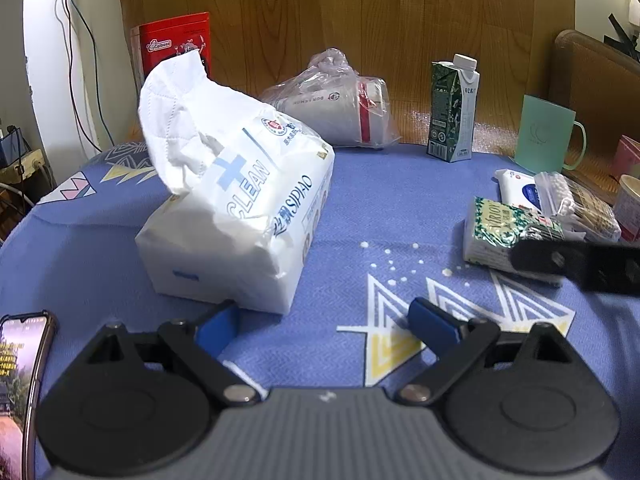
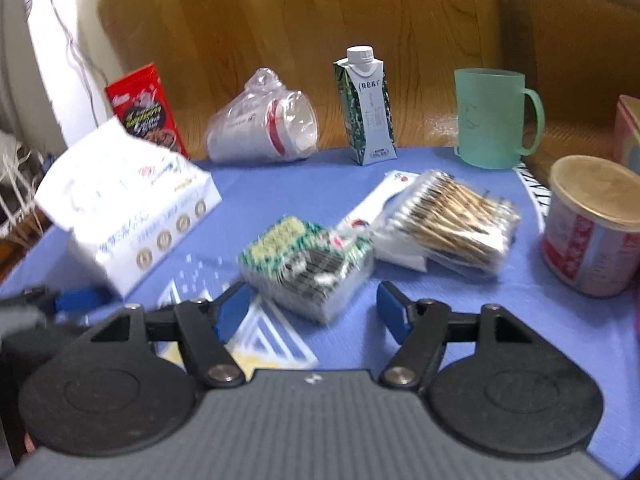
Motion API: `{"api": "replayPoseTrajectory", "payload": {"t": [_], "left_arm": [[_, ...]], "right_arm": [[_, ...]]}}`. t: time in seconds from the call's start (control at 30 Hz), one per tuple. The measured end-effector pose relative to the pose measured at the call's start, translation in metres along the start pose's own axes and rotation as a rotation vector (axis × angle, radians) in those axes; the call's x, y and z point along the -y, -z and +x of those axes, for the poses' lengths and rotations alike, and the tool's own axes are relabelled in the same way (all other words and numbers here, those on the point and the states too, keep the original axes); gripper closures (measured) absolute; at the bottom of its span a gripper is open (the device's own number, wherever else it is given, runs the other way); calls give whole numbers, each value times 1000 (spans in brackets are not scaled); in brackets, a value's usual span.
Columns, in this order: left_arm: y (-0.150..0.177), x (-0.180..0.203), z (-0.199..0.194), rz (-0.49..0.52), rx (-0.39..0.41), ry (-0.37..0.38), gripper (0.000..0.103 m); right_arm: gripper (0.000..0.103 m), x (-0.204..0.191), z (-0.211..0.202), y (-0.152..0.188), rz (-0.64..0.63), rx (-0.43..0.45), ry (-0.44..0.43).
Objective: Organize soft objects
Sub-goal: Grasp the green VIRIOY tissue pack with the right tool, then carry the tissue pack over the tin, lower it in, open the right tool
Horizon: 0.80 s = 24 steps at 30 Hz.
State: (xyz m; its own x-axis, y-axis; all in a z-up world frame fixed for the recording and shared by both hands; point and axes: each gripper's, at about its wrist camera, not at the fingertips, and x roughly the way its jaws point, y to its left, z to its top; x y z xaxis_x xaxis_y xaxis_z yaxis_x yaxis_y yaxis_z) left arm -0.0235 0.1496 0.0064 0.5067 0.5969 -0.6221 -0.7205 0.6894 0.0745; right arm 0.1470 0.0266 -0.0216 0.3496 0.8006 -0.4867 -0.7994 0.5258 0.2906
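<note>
A large white tissue pack [image 1: 244, 216] with a sheet sticking up lies on the blue cloth; it also shows in the right wrist view [image 2: 132, 208]. My left gripper [image 1: 324, 324] is open and empty just in front of its near corner. A small green-patterned tissue pack [image 2: 308, 264] lies directly ahead of my open, empty right gripper [image 2: 314, 312]; it shows at the right in the left wrist view [image 1: 508, 232]. Behind it lie a white wet-wipes pack [image 2: 384, 200] and a bag of cotton swabs [image 2: 452, 220].
At the back stand a red snack box [image 2: 144, 108], bagged paper cups [image 2: 264, 128], a green-white carton [image 2: 368, 108] and a green mug [image 2: 492, 120]. A pink tub [image 2: 592, 228] is at the right. A phone [image 1: 20, 364] lies at the left edge.
</note>
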Motion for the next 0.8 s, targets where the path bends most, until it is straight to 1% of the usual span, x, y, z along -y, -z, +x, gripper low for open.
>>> {"api": "replayPoseTrajectory", "payload": {"t": [0.13, 0.17, 0.27, 0.33, 0.37, 0.5, 0.53, 0.57, 0.67, 0.73, 0.8], "left_arm": [[0, 0, 0, -1, -1, 1, 7], [0, -1, 0, -2, -1, 2, 7], [0, -2, 1, -2, -2, 5, 7], [0, -2, 1, -3, -2, 4, 7], [0, -2, 1, -4, -2, 3, 7], [0, -2, 1, -4, -1, 2, 7], [0, -2, 0, -5, -1, 2, 7], [0, -2, 0, -5, -1, 2, 7], [1, -1, 0, -6, -1, 0, 7], [1, 0, -1, 1, 0, -4, 7], [2, 0, -1, -4, 0, -4, 7]], "right_arm": [[19, -7, 17, -6, 26, -9, 20], [15, -9, 22, -7, 30, -8, 31], [9, -15, 32, -9, -12, -4, 52], [8, -19, 36, -10, -41, -14, 64], [9, -21, 37, -10, -60, -20, 72], [19, -25, 35, -8, -106, -18, 75], [19, -25, 34, -7, -109, -18, 72], [23, -25, 33, -6, -114, -19, 73], [29, -25, 27, -2, -147, -23, 69], [29, -21, 20, 3, -158, -22, 59], [30, -12, 12, 5, -131, -19, 53]]}}
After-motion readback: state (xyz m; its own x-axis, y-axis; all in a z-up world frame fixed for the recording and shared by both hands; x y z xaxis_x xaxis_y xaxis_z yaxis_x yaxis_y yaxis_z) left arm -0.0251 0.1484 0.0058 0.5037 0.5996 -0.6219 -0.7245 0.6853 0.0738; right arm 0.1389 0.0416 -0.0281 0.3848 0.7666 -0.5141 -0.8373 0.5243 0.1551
